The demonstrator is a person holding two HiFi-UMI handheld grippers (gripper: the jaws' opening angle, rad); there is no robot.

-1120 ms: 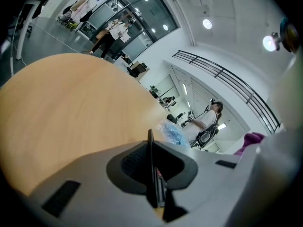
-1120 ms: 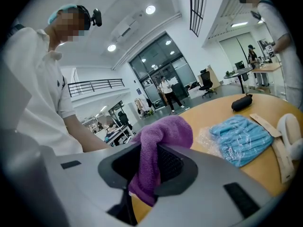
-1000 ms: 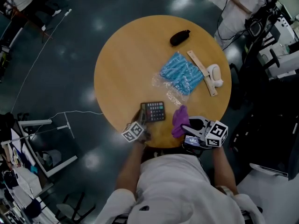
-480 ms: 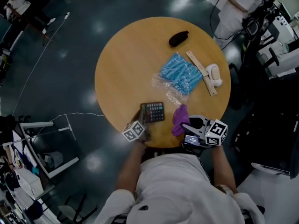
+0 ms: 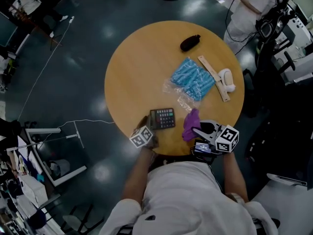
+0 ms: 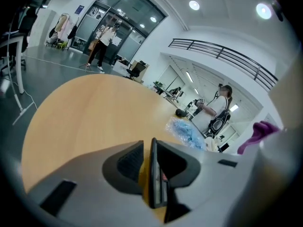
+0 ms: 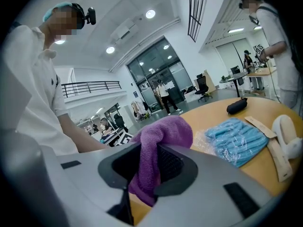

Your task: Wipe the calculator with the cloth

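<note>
A dark calculator (image 5: 164,118) with coloured keys lies near the front edge of the round wooden table (image 5: 142,67). My left gripper (image 5: 148,123) is shut on its left edge. In the left gripper view the calculator (image 6: 155,183) stands edge-on between the jaws of that gripper (image 6: 147,169). To its right a purple cloth (image 5: 191,123) hangs bunched over the table edge, with my right gripper (image 5: 195,130) shut on it. The right gripper view shows the cloth (image 7: 161,136) pinched in that gripper (image 7: 144,169), a short gap from the calculator.
A clear bag of blue items (image 5: 193,78) lies at centre right, a black pouch (image 5: 190,42) behind it, and a wooden stick (image 5: 213,77) and a white object (image 5: 226,79) to the right. A person (image 5: 249,6) stands past the far right edge.
The left gripper has rolled slightly with the calculator in it. The right gripper and the cloth have kept still. The head camera has shifted a little.
</note>
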